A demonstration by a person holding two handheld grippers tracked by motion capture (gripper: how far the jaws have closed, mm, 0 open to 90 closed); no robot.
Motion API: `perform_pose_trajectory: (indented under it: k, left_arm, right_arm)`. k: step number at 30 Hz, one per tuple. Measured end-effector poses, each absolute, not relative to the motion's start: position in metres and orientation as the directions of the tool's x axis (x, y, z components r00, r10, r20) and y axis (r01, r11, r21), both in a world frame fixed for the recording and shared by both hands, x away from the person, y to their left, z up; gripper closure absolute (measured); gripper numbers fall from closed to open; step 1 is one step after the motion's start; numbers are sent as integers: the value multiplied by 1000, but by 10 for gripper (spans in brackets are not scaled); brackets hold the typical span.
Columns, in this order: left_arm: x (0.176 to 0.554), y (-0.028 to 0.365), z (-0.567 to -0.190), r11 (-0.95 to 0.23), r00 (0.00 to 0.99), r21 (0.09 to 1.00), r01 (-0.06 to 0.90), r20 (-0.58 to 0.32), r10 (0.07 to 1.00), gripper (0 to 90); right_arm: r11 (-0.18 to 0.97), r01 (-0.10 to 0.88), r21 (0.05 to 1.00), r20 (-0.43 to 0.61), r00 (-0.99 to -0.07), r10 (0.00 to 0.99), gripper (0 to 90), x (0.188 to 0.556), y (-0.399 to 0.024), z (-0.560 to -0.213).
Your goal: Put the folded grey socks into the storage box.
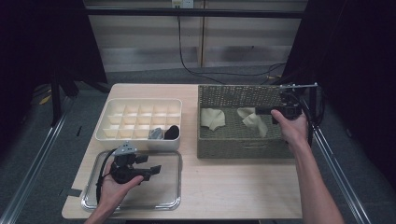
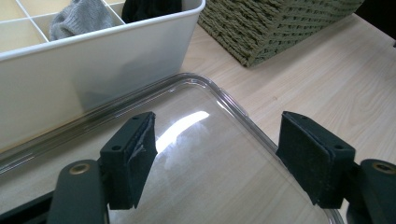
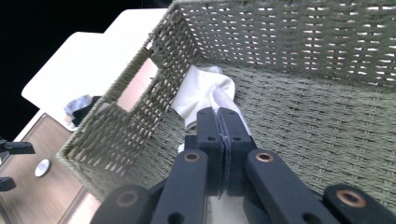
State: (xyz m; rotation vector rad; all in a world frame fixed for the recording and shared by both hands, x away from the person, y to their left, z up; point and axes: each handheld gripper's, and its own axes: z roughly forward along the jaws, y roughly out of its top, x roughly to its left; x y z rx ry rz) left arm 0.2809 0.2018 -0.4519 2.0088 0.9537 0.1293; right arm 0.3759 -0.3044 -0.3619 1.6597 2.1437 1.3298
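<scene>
White sock (image 1: 254, 120) draped diagonally, lengthwise

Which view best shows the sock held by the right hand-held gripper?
The high view: the white sock hangs from the right hand-held gripper over the wicker basket. The right gripper view shows it partly behind shut jaws.

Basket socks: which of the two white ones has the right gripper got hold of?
The right-hand sock, the one nearer the right gripper, whose jaws are shut on it. The other white sock lies untouched at the basket's left end.
</scene>
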Motion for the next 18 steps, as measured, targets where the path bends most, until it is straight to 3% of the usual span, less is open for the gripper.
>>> perform_pose_trajectory:
  k: [18]
  left_arm:
    - [284,201,-450,-311,703,762,568,-252,665,283]
  right_arm:
    - [-12,686,727,404,-414,816,890,368,-298,-336]
